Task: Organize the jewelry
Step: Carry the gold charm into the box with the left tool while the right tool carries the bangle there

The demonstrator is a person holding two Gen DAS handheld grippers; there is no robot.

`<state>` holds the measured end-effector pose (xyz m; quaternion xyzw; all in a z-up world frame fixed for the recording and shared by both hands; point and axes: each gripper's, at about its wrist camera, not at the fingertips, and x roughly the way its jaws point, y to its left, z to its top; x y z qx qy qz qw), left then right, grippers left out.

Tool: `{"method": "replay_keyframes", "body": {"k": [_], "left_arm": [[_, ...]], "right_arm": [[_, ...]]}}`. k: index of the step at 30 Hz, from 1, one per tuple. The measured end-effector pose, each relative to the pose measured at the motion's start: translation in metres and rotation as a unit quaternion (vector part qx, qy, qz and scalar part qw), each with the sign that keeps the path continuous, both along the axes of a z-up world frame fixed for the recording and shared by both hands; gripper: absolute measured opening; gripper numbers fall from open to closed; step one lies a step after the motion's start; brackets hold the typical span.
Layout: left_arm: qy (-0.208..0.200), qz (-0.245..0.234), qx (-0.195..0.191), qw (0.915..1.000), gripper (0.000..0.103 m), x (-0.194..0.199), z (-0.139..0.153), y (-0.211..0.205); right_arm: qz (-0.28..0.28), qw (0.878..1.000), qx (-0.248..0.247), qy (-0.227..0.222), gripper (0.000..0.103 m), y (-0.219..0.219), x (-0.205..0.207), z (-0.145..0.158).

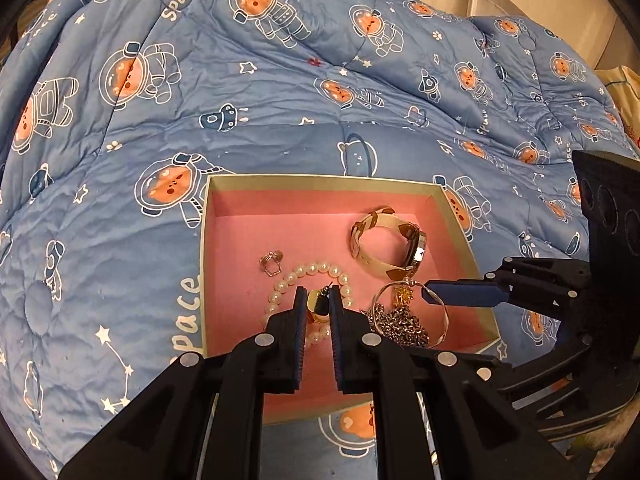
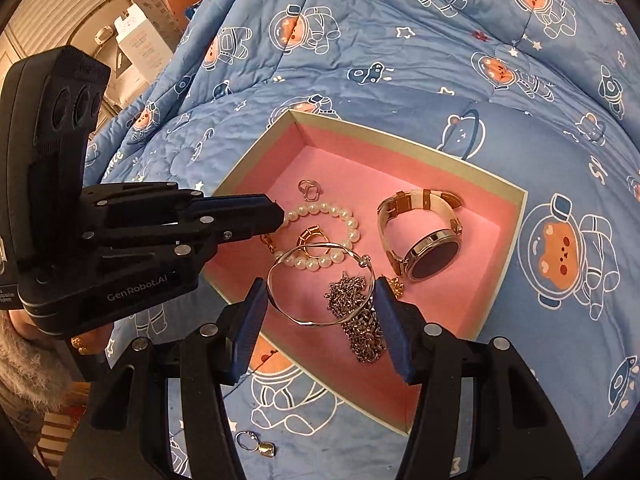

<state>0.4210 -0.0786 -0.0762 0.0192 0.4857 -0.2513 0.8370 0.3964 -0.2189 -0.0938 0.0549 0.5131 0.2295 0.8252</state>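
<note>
The left gripper point(image 1: 318, 306) is clamped on a small gold earring point(image 1: 316, 304) and hangs over the pearl bracelet point(image 1: 308, 274) inside the pink-lined box point(image 1: 320, 182). The right gripper point(image 2: 320, 312) has its jaws about half apart with a thin silver bangle point(image 2: 320, 284) spanning the gap between them; it looks pinched across its width and held just above the silver chain point(image 2: 356, 320) (contact at the left pad is hard to confirm).

Around them the box already holds a small ring point(image 1: 272, 262) and a watch point(image 1: 390, 242), and it sits on a blue space-print quilt point(image 1: 280, 92).

Risks, as I judge them: the bangle is springy and gripped only at its edge, so a tilt could flick it out onto the quilt; dropped here, it could tangle in the chain. The earring's post could snag between the pearls.

Only the right wrist view shows 1 more earring point(image 2: 258, 444) lying on the quilt outside the box, and the watch's dark face. The left wrist view alone shows the earring between the left pads.
</note>
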Motion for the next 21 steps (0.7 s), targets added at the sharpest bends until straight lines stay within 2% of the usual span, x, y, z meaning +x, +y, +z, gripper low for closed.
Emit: {"method": "replay_keyframes", "body": {"k": [5,21], "left_arm": [[0.027,0.001,0.005,0.9996,0.011,0.009,-0.010,-0.003],[0.039,0.000,0.023,0.9990,0.011,0.017,-0.023,-0.016]], "right_arm": [[0.004,1.000,-0.013,0.008,0.055,0.005,0.008,-0.006],[0.014,0.999,-0.044,0.007,0.055,0.018,0.016,-0.014]]}}
